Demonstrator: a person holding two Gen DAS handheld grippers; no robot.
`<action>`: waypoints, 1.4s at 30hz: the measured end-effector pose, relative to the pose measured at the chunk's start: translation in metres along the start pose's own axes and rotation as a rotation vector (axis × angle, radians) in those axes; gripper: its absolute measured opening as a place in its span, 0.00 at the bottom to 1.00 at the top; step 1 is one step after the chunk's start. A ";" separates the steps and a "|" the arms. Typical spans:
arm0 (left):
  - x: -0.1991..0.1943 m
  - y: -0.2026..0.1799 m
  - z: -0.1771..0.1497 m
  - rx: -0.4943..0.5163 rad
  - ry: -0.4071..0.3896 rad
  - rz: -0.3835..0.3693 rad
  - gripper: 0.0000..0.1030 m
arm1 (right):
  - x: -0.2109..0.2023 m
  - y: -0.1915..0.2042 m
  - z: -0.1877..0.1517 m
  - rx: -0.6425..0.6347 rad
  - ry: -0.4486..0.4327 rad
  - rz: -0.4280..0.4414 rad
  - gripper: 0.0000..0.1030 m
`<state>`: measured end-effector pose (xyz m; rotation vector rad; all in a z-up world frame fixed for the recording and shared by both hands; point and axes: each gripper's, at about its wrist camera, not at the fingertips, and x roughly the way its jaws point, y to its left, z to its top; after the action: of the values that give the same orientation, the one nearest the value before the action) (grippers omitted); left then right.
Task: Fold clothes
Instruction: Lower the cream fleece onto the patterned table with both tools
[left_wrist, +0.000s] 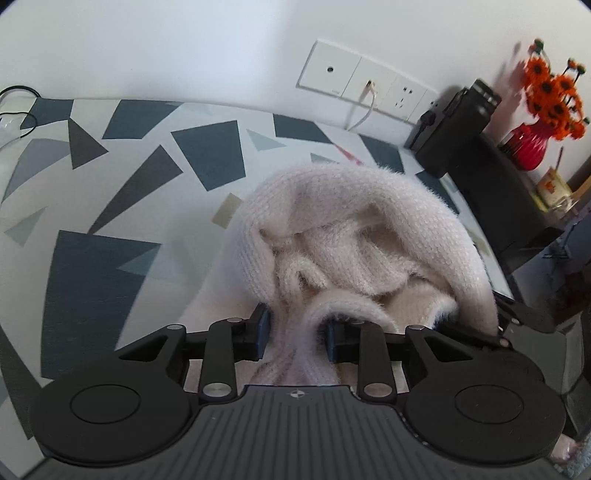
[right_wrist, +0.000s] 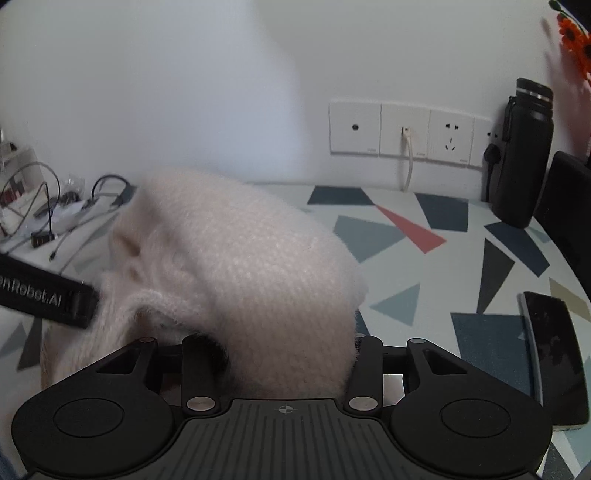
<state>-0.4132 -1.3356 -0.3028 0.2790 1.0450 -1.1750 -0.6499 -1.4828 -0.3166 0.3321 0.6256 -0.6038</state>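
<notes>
A fuzzy, pale pink knit sweater (left_wrist: 354, 229) is bunched up above the patterned tablecloth (left_wrist: 207, 155). My left gripper (left_wrist: 298, 328) is shut on a thick fold of it, with the blue pads (left_wrist: 263, 325) pressing the knit from both sides. In the right wrist view the sweater (right_wrist: 251, 266) drapes over my right gripper (right_wrist: 291, 350) and hides its fingertips; the knit runs down between the fingers, which are shut on it. The two grippers hold the garment close together. The left gripper's black body (right_wrist: 48, 295) shows at the left of the right wrist view.
A black bottle (right_wrist: 524, 155) stands by the wall sockets (right_wrist: 406, 129). A dark phone (right_wrist: 554, 362) lies at the table's right edge. Loose cables (right_wrist: 55, 214) clutter the far left. A red vase of orange flowers (left_wrist: 528, 144) sits on a dark unit to the right.
</notes>
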 end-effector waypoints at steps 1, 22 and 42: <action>0.005 -0.003 0.000 0.002 -0.002 0.013 0.31 | 0.002 -0.001 -0.003 -0.009 0.002 0.003 0.38; 0.021 0.016 -0.013 -0.091 -0.011 0.076 0.76 | 0.039 -0.004 -0.015 -0.025 0.033 0.018 0.70; 0.022 0.025 -0.018 -0.130 -0.017 0.105 1.00 | 0.052 -0.013 -0.011 0.011 0.119 -0.004 0.99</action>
<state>-0.4011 -1.3270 -0.3372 0.2188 1.0744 -1.0098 -0.6288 -1.5095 -0.3595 0.3792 0.7370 -0.5945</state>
